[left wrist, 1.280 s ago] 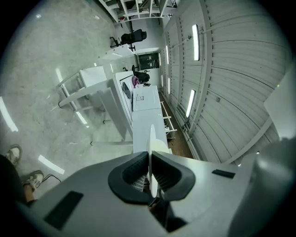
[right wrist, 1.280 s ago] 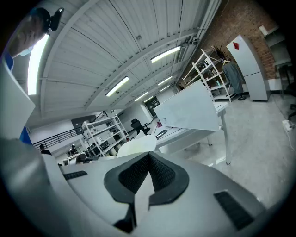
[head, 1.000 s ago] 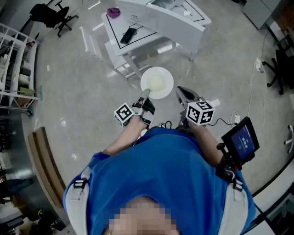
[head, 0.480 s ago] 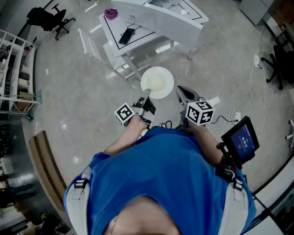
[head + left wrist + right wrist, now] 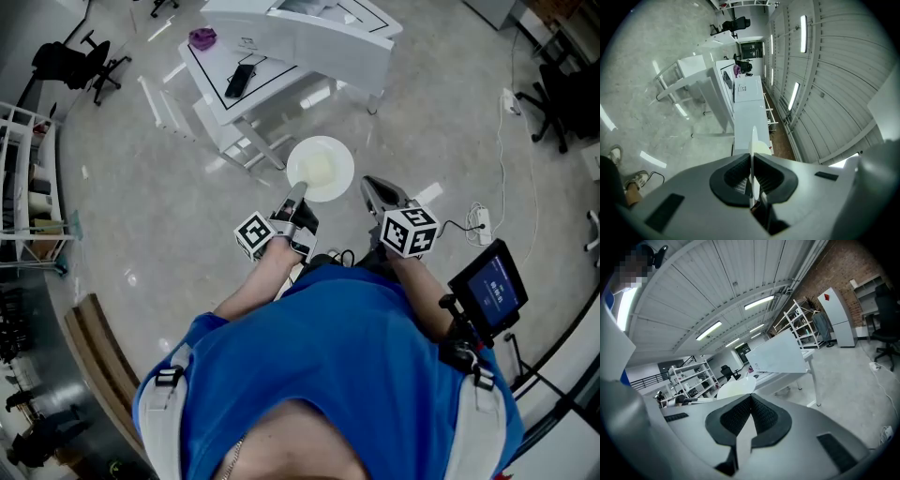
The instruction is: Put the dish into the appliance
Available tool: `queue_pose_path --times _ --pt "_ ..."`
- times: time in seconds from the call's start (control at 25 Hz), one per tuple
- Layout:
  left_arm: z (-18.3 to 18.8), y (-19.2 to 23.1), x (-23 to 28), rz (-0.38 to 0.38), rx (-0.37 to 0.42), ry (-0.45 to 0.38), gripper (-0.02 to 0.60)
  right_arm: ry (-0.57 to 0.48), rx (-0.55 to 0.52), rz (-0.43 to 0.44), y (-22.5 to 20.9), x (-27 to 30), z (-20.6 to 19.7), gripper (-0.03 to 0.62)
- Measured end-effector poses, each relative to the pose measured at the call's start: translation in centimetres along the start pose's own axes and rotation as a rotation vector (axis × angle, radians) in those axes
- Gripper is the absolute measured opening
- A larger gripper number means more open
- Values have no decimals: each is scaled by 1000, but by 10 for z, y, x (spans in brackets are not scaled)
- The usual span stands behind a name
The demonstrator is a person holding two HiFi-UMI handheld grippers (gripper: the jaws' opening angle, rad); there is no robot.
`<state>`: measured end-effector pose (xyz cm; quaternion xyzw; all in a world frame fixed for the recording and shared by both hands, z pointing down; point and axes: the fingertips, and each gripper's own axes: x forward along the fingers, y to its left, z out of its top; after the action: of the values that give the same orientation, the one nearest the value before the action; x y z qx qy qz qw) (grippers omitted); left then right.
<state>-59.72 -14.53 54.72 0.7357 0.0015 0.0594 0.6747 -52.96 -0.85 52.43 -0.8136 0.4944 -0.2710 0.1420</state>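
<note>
From the head view, the person in a blue shirt (image 5: 347,366) stood on a pale glossy floor (image 5: 141,187) with both tools held out in front. The left gripper (image 5: 297,190) pinched the near rim of a white plate (image 5: 321,167), which hung flat above the floor, well short of the white unit (image 5: 319,33) further ahead. Just beside that unit stood a low white table (image 5: 211,84) carrying a dark flat object (image 5: 236,81) and a small purple thing (image 5: 202,38). The right gripper (image 5: 368,184) pointed forward just right of the plate, apart from it. In the left gripper view, the left gripper (image 5: 752,158) had its dark pads clamped on the plate (image 5: 753,137), seen edge-on as a thin pale line running straight out between them, with the white unit (image 5: 740,101) beyond. In the right gripper view, the right gripper (image 5: 751,397) had its jaws closed together with nothing between them; the plate (image 5: 736,387) showed just past them to the left, and a tilted white panel (image 5: 778,355) stood further off.
</note>
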Motion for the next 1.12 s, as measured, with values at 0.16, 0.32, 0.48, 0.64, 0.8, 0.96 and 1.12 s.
queue_pose_path --times 0.16,0.32,0.48,0.64,0.8,0.96,1.12 --pt "-10 3 9 2 -6 40 15 -16 21 -49 -13 -12 -3 2" --pt "-20 2 18 1 6 66 15 -34 26 -72 -26 -21 1 2" --pt "-33 -3 33 1 20 74 15 -48 14 -78 -42 -33 15 2" --pt "-54 -14 58 -12 14 77 15 -60 8 -88 -69 -50 34 2" --pt "-67 -9 75 -1 30 89 15 -70 8 -99 -91 -60 38 2" --pt "-88 -16 98 2 38 96 15 -75 14 -94 -115 -74 49 2" --pt "-120 -29 132 4 46 83 15 -79 21 -80 -152 -96 69 2"
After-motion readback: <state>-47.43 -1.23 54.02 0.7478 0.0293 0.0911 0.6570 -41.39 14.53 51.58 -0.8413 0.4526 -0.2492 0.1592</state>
